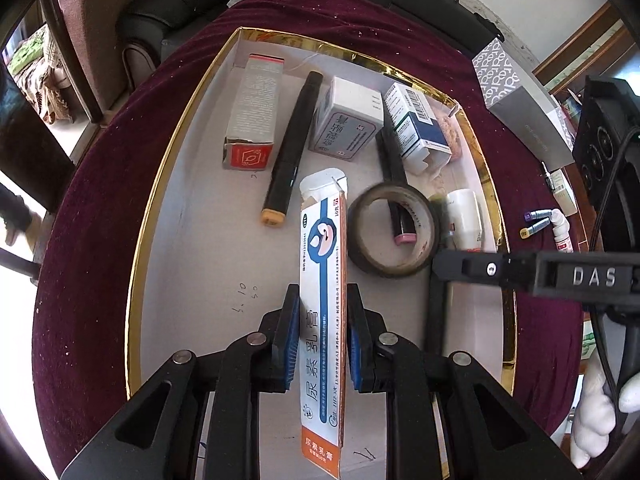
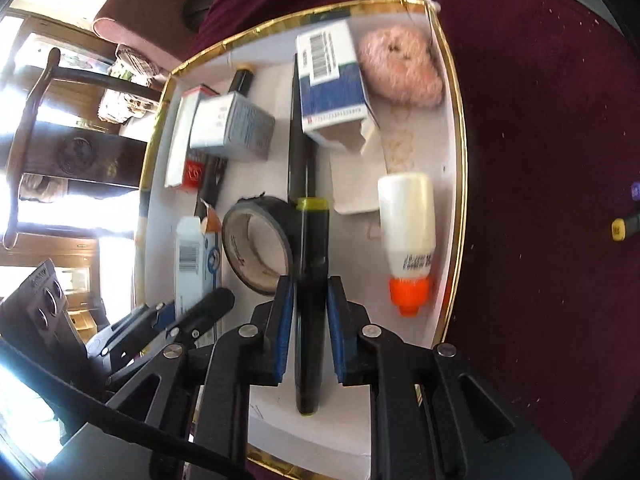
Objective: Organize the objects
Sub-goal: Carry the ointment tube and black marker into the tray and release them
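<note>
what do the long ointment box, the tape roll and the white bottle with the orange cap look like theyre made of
Ointment box: thin printed card, slightly glossy; its torn end flap shows brown board.
Tape roll: dark glossy tape, probably plastic, on a pale card-like core.
White bottle: smooth, opaque plastic by its look, with an orange plastic cap.

Beyond my left gripper I see a dark chair (image 1: 92, 40); the maroon cloth (image 1: 92, 240) covers the bench beneath it.

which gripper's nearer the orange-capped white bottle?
Right. The right gripper, shut on a black marker, sits just beside the bottle. The left gripper, holding an ointment box, is beyond the tape roll.
</note>
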A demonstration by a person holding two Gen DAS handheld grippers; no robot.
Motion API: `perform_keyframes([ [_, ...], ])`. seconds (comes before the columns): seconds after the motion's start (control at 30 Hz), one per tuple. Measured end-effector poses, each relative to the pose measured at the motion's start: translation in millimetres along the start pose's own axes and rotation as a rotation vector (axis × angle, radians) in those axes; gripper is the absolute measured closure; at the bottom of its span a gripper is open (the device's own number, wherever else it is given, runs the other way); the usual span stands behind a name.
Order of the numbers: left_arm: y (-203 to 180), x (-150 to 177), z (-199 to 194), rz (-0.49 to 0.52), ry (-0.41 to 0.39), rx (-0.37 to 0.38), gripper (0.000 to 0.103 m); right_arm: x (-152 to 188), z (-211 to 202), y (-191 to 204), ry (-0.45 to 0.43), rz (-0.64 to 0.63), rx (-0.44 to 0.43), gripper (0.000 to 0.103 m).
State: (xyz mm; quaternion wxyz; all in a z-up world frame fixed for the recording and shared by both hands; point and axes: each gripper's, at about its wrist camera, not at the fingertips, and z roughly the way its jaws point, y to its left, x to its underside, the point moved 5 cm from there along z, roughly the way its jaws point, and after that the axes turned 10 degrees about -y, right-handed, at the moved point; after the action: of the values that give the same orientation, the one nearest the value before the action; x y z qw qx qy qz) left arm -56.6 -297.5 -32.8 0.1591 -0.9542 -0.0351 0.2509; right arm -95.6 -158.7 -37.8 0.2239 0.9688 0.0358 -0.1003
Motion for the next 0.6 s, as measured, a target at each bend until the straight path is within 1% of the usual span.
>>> perform_keyframes([
  [0.03,0,0,0,-0.001,-0.002,-0.001,0.087,3,1,0,0.009,0.000,0.002,0.088],
  [0.13,-1,-1,0,-0.002,-0.008,-0.010,0.082,9,2,-1,0.022,0.001,0.001,0.088],
  [0.2,-1,-1,-1,-0.005,-0.005,-0.014,0.078,12,2,-1,0.023,0.002,0.005,0.087],
  [0.23,-1,-1,-2,-0.007,-0.006,-0.013,0.072,13,2,0,0.017,0.002,0.010,0.085],
  [0.27,-1,-2,-5,-0.007,-0.013,-0.014,0.066,14,1,1,0.011,-0.004,0.017,0.080],
  [0.3,-1,-3,-8,-0.006,-0.022,-0.017,0.064,15,-1,2,0.003,-0.013,0.023,0.073],
  [0.33,-1,-5,-12,-0.002,-0.035,-0.021,0.062,16,-2,3,-0.007,-0.019,0.028,0.069],
  [0.37,-1,-6,-15,0.003,-0.043,-0.026,0.060,17,-7,5,-0.021,-0.027,0.034,0.061],
  [0.4,-2,-8,-17,0.007,-0.048,-0.032,0.059,18,-9,6,-0.030,-0.032,0.036,0.057],
  [0.43,-3,-9,-19,0.011,-0.052,-0.038,0.057,19,-12,7,-0.044,-0.037,0.037,0.055],
  [0.6,-9,-15,-30,0.035,-0.075,-0.078,0.057,26,-24,6,-0.088,-0.036,0.026,0.051],
])
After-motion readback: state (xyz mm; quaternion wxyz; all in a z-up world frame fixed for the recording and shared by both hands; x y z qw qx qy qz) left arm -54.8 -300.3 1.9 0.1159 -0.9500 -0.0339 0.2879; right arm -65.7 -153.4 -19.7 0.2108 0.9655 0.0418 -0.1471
